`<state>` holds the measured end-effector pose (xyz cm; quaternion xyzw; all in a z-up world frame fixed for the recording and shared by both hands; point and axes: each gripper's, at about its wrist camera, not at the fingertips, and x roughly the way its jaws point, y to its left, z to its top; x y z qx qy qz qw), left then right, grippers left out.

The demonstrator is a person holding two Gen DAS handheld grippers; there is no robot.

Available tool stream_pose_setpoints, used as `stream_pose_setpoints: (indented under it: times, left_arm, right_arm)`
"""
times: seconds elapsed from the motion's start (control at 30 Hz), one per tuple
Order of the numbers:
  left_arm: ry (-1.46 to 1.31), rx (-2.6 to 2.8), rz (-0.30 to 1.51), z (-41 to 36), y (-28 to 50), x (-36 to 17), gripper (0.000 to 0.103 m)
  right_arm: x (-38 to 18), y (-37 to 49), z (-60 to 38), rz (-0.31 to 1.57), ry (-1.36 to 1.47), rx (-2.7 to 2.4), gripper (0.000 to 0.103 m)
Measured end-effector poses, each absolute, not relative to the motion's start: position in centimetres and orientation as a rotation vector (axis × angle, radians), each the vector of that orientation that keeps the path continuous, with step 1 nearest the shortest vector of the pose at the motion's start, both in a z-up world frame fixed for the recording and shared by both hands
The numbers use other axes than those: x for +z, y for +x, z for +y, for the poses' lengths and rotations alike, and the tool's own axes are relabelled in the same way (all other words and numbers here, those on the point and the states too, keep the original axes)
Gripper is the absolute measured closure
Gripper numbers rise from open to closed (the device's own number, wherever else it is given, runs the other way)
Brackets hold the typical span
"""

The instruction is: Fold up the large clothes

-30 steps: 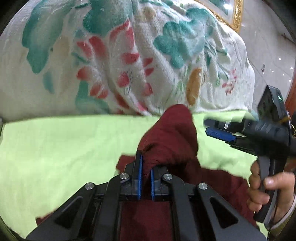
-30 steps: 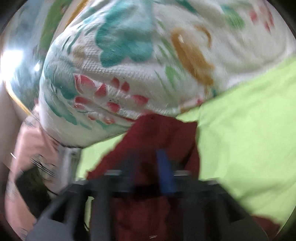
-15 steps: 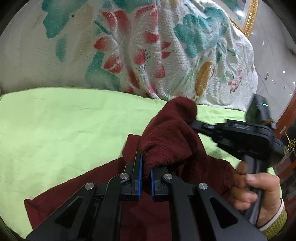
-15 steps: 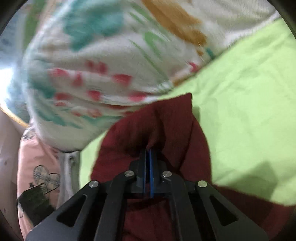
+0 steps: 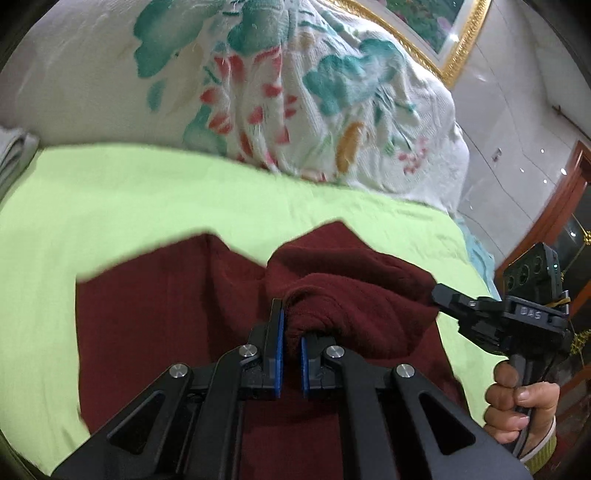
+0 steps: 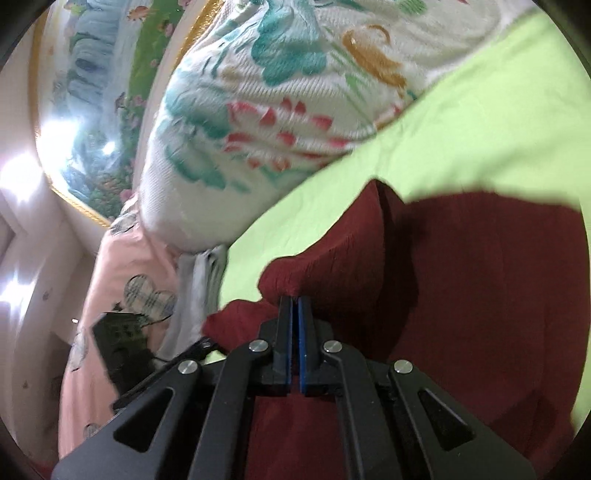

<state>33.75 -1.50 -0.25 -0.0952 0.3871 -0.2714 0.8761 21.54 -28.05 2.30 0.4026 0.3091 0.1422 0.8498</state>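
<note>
A dark red knit garment (image 5: 155, 306) lies on the lime green sheet (image 5: 110, 206). My left gripper (image 5: 290, 332) is shut on a bunched fold of it, lifted off the sheet. From the right of the left wrist view, my right gripper (image 5: 441, 295) reaches into the same fold; its fingertips are buried in the cloth. In the right wrist view my right gripper (image 6: 294, 310) is shut on an edge of the garment (image 6: 480, 288), blue pads pressed together. The rest of the garment spreads out to the right there.
A white quilt with teal and red flowers (image 5: 295, 92) is heaped along the far side of the sheet. A gold-framed picture (image 5: 443, 33) hangs behind it. Pink bedding with a heart patch (image 6: 122, 288) lies left of the sheet. A hand (image 5: 517, 406) holds the right gripper's handle.
Both grippers carried the raised fold sideways, and more of the garment now lies spread flat on the sheet. The right gripper, open a second ago, has shut on the cloth.
</note>
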Motion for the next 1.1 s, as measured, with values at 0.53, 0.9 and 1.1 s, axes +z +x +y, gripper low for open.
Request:
stream_pose_setpoints:
  times: [0.53, 0.9, 1.1]
  left_arm:
    - [-0.248, -0.517, 1.002, 3.6, 24.0, -8.0, 0.091]
    - [-0.462, -0.529, 1.092, 4.0, 27.1, -5.7, 0.050]
    - [-0.585, -0.509, 1.213, 3.3, 29.9, -9.4, 0.050]
  right_arm:
    - [-5.7, 13.9, -22.5, 0.913, 0.771, 0.243, 0.097]
    - [-3.4, 16.4, -29.6, 0.801, 0.776, 0.109, 0.070]
    - [-4.4, 19.5, -30.0, 0.831, 0.765, 0.096, 0.068]
